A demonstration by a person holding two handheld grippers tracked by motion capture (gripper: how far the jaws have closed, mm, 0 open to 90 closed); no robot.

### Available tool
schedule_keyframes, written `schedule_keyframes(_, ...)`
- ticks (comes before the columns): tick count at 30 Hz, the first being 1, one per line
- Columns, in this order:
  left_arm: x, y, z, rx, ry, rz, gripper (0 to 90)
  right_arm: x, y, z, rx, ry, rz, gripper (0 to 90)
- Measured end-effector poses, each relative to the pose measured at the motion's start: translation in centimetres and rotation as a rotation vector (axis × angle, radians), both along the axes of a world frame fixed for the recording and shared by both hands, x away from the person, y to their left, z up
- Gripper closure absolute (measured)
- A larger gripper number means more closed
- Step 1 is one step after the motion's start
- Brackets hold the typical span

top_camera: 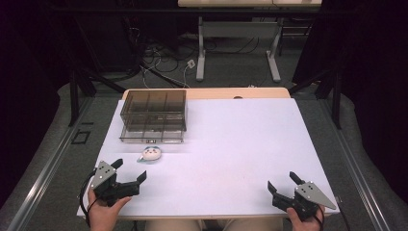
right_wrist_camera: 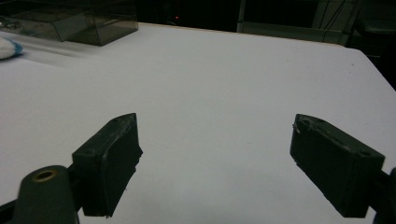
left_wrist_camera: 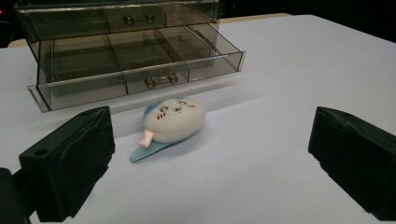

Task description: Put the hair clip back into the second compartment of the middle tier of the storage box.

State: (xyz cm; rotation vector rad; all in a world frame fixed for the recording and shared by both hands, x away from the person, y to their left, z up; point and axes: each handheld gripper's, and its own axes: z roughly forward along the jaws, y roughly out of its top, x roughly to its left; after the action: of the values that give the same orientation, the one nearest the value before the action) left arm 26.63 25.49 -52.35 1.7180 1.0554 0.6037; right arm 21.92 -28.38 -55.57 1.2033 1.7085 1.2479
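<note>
A small white plush toy (top_camera: 151, 153) with a face and a blue base lies on the white table, just in front of a smoky clear drawer box (top_camera: 153, 115). The box's lower drawer (left_wrist_camera: 140, 70) is pulled out and looks empty. My left gripper (top_camera: 129, 171) rests open near the front left edge, pointing at the plush toy (left_wrist_camera: 172, 120), which sits a short way ahead between the jaws' line. At the front right, my right gripper (top_camera: 282, 181) stands open over bare table, with nothing between its jaws (right_wrist_camera: 215, 158).
The white table top (top_camera: 240, 144) stretches wide between the grippers and to the right. Behind it lie a wooden table edge (top_camera: 216, 92), floor cables and desk legs. In the right gripper view the drawer box (right_wrist_camera: 88, 21) stands far left.
</note>
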Motion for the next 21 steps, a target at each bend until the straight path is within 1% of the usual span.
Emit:
schedule_keyframes(1, 0.1, 0.0, 0.1, 0.006, 0.002, -0.002, 0.7, 0.0, 0.0, 0.0, -0.002, -0.003, -0.001, 15.2)
schedule_keyframes(2, 0.2, 0.0, 0.2, 0.010, 0.001, -0.004, 1.0, 0.0, -0.1, 0.1, -0.005, 0.004, -0.001, 15.1)
schedule_keyframes(3, 0.3, -0.1, 0.3, 0.009, 0.002, -0.004, 1.1, 0.0, 0.0, 0.0, 0.006, 0.001, -0.003, 15.2)
schedule_keyframes(5, 0.5, -0.2, 0.5, 0.016, 0.005, -0.002, 1.1, 0.0, -0.1, 0.0, 0.010, 0.004, -0.004, 15.1)
schedule_keyframes(8, 1.0, -0.1, 0.8, 0.042, 0.010, -0.003, 1.1, 0.0, -0.2, 0.0, 0.010, 0.007, -0.006, 15.2)
schedule_keyframes(13, 1.6, 0.1, 1.0, 0.046, 0.023, 0.002, 1.1, 0.0, -0.2, -0.1, 0.011, 0.006, -0.001, 15.2)
schedule_keyframes(16, 1.9, 0.2, 1.1, 0.037, 0.037, 0.008, 1.1, 0.0, -0.2, -0.1, 0.014, 0.006, 0.000, 15.1)
schedule_keyframes(17, 2.1, 0.2, 1.1, 0.043, 0.037, 0.007, 1.1, 0.0, -0.2, 0.0, 0.011, 0.012, -0.003, 15.2)
schedule_keyframes(18, 2.2, 0.2, 1.2, 0.038, 0.043, 0.010, 1.1, 0.0, -0.2, -0.1, 0.016, 0.007, -0.001, 15.1)
schedule_keyframes(19, 2.4, 0.3, 1.3, 0.046, 0.044, 0.006, 1.1, 0.0, -0.2, -0.1, 0.016, 0.006, -0.002, 15.2)
schedule_keyframes(21, 2.6, 0.3, 1.5, 0.048, 0.046, 0.011, 1.1, 0.0, -0.2, -0.1, 0.019, 0.008, -0.003, 15.2)
